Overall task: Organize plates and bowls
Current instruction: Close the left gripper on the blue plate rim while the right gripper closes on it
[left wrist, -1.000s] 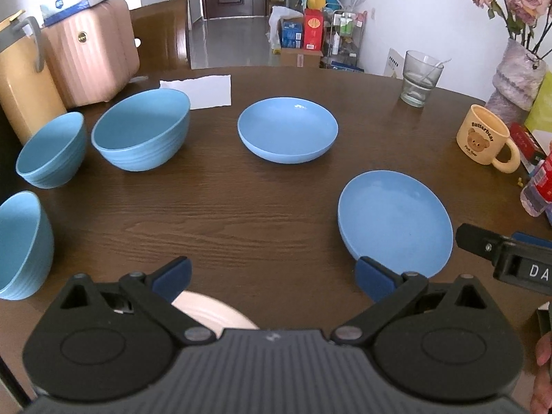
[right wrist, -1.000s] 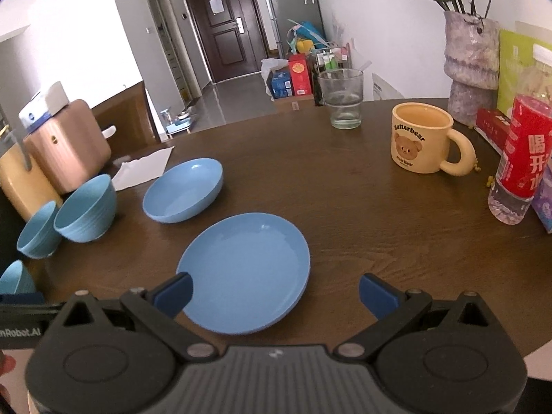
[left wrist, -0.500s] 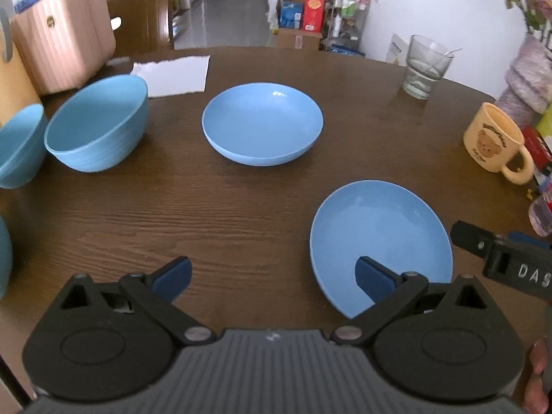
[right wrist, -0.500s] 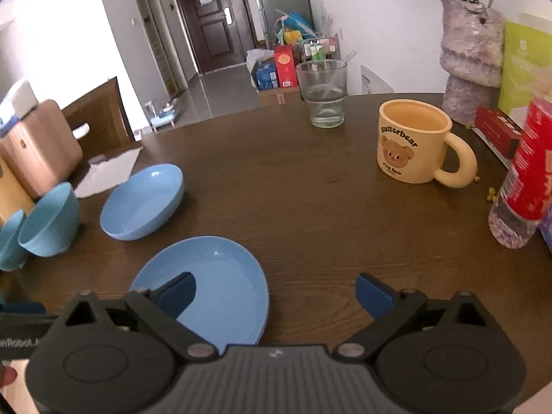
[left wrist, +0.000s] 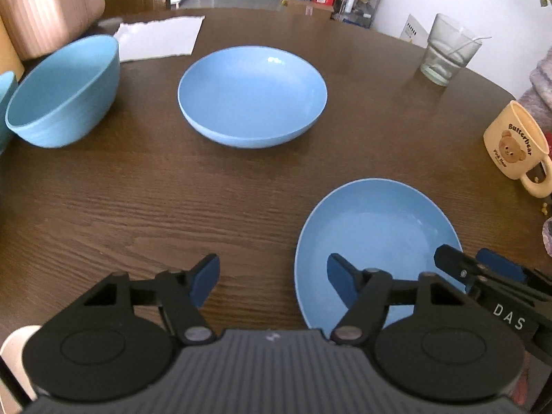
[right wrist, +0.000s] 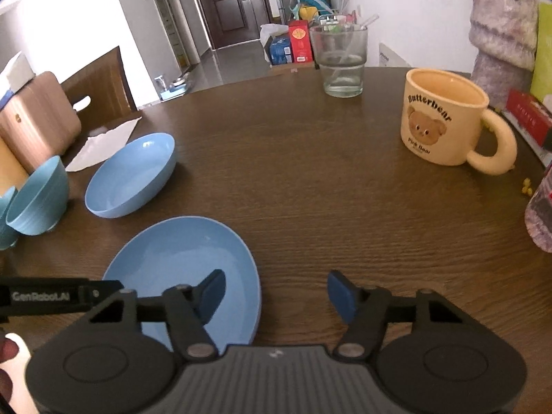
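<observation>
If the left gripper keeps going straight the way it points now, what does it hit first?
Most likely the table: the left gripper points steeply down at bare wood. Its right finger overlaps the flat blue plate's left rim, so that rim could be touched first; depth is unclear.

At the table's left edge, the smallest blue bowl (left wrist: 6,110) is cut by the frame, only a sliver showing. The flat plate's (left wrist: 376,238) near rim is hidden behind the left gripper (left wrist: 272,274). A bottle (right wrist: 540,214) at the right edge is blurred and cropped
</observation>
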